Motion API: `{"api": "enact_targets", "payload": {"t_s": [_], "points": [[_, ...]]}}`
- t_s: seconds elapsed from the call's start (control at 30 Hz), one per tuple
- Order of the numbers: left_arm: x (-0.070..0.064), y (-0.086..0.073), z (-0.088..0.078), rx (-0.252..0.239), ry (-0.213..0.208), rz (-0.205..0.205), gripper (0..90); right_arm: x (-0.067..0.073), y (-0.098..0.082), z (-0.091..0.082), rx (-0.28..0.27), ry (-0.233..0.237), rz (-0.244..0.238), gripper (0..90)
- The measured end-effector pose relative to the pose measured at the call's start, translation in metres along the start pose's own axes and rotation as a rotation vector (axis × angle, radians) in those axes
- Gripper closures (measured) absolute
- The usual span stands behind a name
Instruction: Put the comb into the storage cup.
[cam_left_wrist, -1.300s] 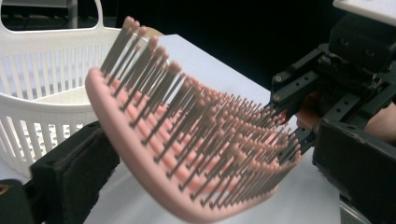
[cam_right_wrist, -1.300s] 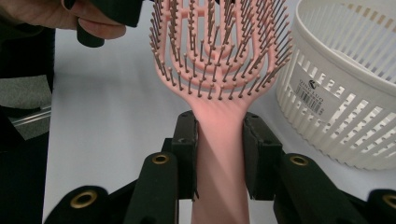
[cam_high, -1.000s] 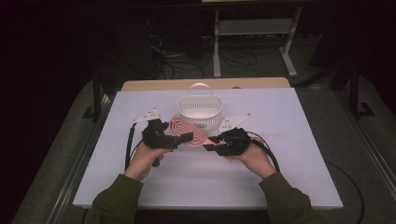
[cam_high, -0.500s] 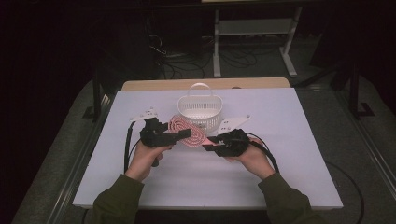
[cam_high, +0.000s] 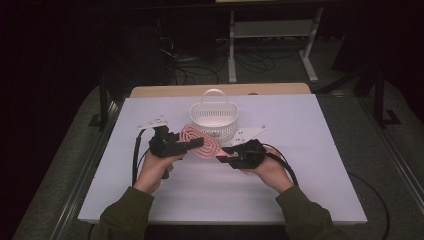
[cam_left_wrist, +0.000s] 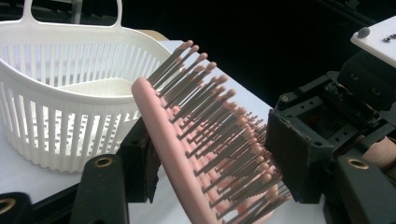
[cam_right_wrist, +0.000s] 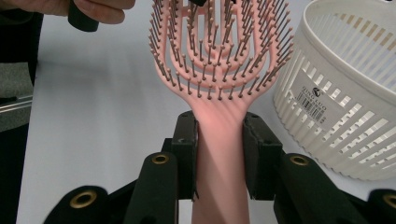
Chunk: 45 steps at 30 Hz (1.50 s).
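A pink hairbrush (cam_high: 199, 140) with dark bristles is held just above the table in front of a white slatted basket (cam_high: 215, 125). My right gripper (cam_high: 221, 155) is shut on its handle (cam_right_wrist: 219, 154), with a pad on each side. My left gripper (cam_high: 196, 144) comes from the left, and its jaws have just been closing on the brush head (cam_left_wrist: 187, 140). One pad lies against the smooth back and the other against the bristle tips. In the left gripper view the basket (cam_left_wrist: 60, 116) stands close behind the brush.
The basket (cam_right_wrist: 341, 102) looks empty and has a carrying handle at its back. The white table top (cam_high: 300, 190) ends near the person's sleeves. Black cables loop beside both hands. A metal stand and floor cables lie beyond the far edge.
The left gripper's jaws have narrowed from wide apart to closed around the brush head. Both hands and the brush have stayed where they were.
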<state>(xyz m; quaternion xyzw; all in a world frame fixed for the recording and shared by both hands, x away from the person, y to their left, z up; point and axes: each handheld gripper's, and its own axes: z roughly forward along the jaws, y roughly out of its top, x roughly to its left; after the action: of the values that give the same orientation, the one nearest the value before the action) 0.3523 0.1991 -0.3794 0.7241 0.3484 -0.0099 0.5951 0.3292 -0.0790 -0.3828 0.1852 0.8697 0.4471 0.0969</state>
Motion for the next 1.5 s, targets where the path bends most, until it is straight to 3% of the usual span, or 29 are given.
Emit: {"api": "enact_targets", "payload": {"t_s": [0.13, 0.2, 0.6, 1.07, 1.33, 1.5], "points": [[-0.0001, 0.0001, -0.0002, 0.007, -0.012, -0.005, 42.6, 0.0009, -0.0001, 0.0014, 0.003, -0.001, -0.006, 68.5], [-0.0005, -0.0001, -0.0004, 0.006, -0.019, 0.000, 49.1, 0.0011, -0.0003, 0.0020, 0.007, -0.019, -0.003, 68.6], [-0.0006, -0.0006, 0.0004, 0.015, -0.027, -0.008, 53.3, 0.0011, -0.0017, 0.0038, 0.021, -0.019, -0.005, 68.8], [-0.0024, 0.0002, 0.0003, 0.008, -0.081, -0.021, 61.2, 0.0024, -0.0020, 0.0074, 0.037, -0.013, -0.011, 69.4], [-0.0063, 0.0013, -0.0002, -0.008, -0.091, -0.004, 62.8, 0.0024, -0.0021, 0.0072, 0.035, -0.009, -0.010, 69.4], [-0.0064, 0.0015, -0.0003, -0.011, -0.106, -0.015, 63.8, 0.0021, -0.0025, 0.0076, 0.036, -0.004, -0.006, 69.3]]}}
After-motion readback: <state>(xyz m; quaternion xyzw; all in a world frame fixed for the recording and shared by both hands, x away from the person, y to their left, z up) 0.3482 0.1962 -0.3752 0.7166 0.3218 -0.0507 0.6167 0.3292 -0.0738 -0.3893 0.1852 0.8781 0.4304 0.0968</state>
